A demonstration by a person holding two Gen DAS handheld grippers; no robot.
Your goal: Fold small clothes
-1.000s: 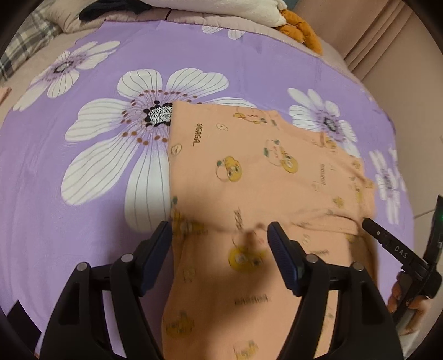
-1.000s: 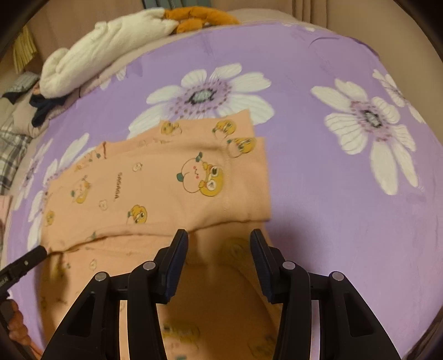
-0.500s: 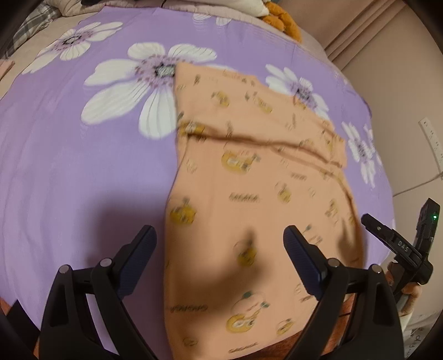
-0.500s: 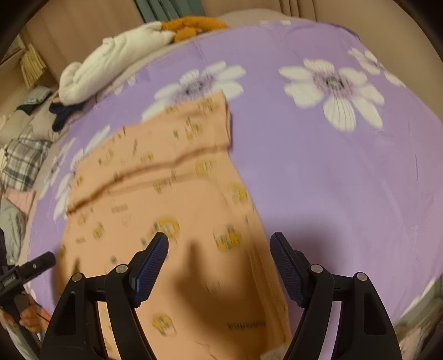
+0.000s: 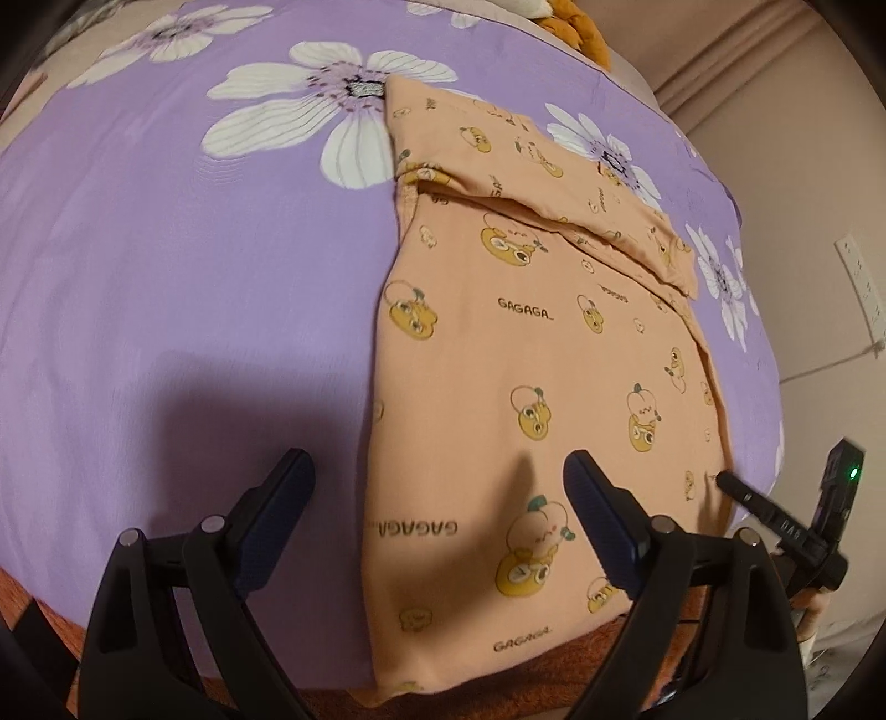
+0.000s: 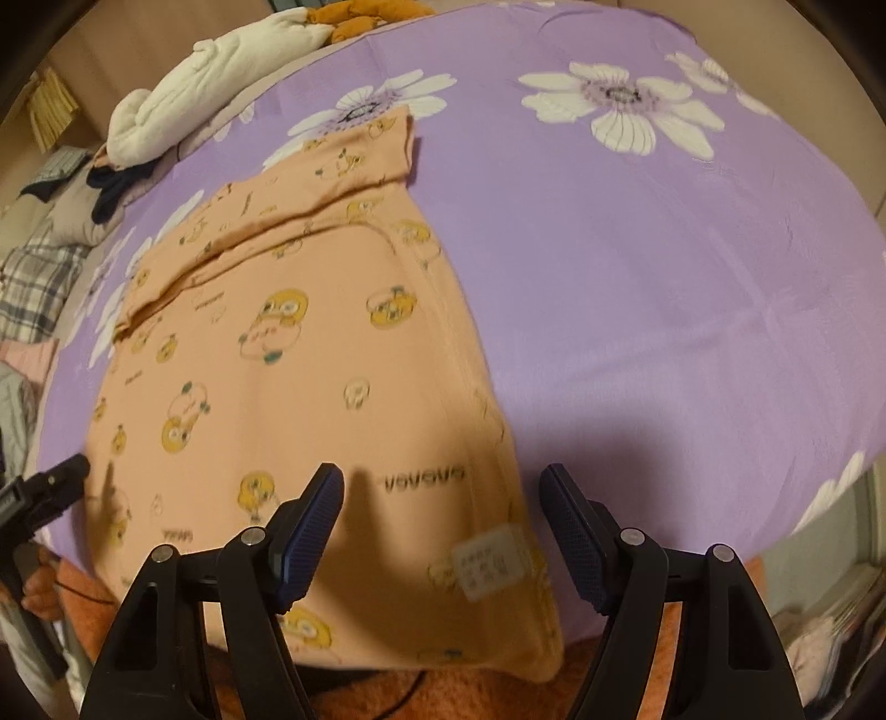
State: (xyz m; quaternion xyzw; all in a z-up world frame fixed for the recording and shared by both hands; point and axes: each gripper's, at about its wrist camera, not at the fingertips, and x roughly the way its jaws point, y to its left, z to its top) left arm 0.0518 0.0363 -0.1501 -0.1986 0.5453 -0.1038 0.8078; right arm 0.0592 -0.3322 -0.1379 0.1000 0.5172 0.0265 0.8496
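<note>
A small peach garment (image 5: 531,354) with yellow cartoon prints and "GAGAGA" lettering lies flat on a purple flowered bedsheet (image 5: 183,288). Its far part is folded back over the body, leaving a fold flap across the top. It also shows in the right wrist view (image 6: 288,387), with a white care label (image 6: 487,565) near the near hem. My left gripper (image 5: 437,498) is open and empty above the garment's near left edge. My right gripper (image 6: 443,515) is open and empty above the near right edge. Neither touches the cloth.
The near hem hangs over the bed's front edge onto an orange cover (image 6: 498,698). A white bundle (image 6: 221,72), an orange plush (image 6: 365,16) and plaid cloth (image 6: 39,277) lie at the bed's far side. A wall (image 5: 830,194) stands at the right.
Both grippers have opened wide and pulled back toward the near edge of the bed. The garment's folded far part now lies released and flat, farther from the cameras.
</note>
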